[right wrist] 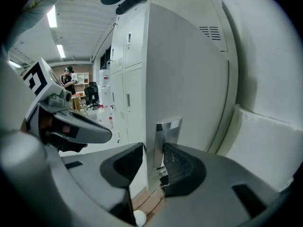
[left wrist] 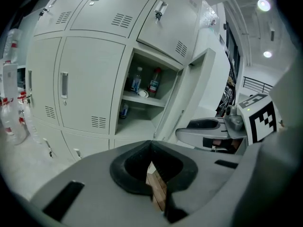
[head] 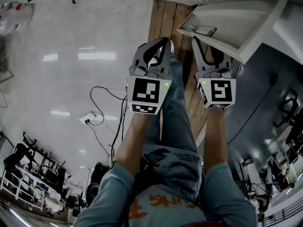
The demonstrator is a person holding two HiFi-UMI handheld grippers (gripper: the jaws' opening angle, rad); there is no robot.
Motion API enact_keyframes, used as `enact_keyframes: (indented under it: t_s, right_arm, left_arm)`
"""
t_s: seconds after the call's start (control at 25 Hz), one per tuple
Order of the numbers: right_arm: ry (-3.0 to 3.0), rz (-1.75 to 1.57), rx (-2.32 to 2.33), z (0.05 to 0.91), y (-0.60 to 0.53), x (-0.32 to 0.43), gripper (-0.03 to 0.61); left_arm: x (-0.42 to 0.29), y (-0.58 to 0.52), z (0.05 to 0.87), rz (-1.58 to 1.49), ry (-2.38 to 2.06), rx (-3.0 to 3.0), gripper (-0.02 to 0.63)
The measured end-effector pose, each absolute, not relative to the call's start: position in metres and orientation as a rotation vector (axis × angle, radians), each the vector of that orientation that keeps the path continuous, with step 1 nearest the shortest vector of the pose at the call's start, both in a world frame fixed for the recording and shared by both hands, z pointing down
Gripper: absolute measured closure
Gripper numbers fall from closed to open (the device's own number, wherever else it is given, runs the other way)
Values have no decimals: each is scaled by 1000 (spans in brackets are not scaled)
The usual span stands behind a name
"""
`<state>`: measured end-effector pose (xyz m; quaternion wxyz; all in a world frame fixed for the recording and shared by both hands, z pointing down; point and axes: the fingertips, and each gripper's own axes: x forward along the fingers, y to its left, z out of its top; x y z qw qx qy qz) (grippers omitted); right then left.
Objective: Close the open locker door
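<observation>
Glossy white floor (head: 57, 56) crossed by a wooden plank strip (head: 163, 20), with black cables (head: 97, 131) lying beside a power strip (head: 90, 118). On a shelf (left wrist: 156, 101) stand a blue-labelled bottle (left wrist: 136, 81) and a red-labelled bottle (left wrist: 154, 82), with a small white container (left wrist: 143, 93) between them; clear plastic bottles (left wrist: 11, 122) stand at the far left. In the background, a person (right wrist: 69, 79) stands near a black office chair (right wrist: 91, 94) under ceiling strip lights (right wrist: 52, 17).

Locker door (right wrist: 189, 70): smooth painted metal, pale, soft sheen.
Handle plate (right wrist: 168, 126): bare bright metal, shiny.
Right gripper (right wrist: 152, 149): matt grey plastic shell; pads (right wrist: 182, 167) black, ribbed.
Floor strip (head: 165, 18): wood planks.
Main floor (head: 71, 79): pale, glossy, reflective.
</observation>
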<state>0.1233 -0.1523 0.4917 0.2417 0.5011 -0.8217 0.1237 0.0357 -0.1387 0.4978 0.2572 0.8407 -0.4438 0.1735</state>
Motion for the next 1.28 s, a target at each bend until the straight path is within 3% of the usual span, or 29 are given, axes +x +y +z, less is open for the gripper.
enact_keyframes:
  t_s: [1.28]
  right_arm:
    - [-2417,236,1144,493,-280,45,509]
  left_arm:
    - [-20,-222,510,346,-1529,2063,595]
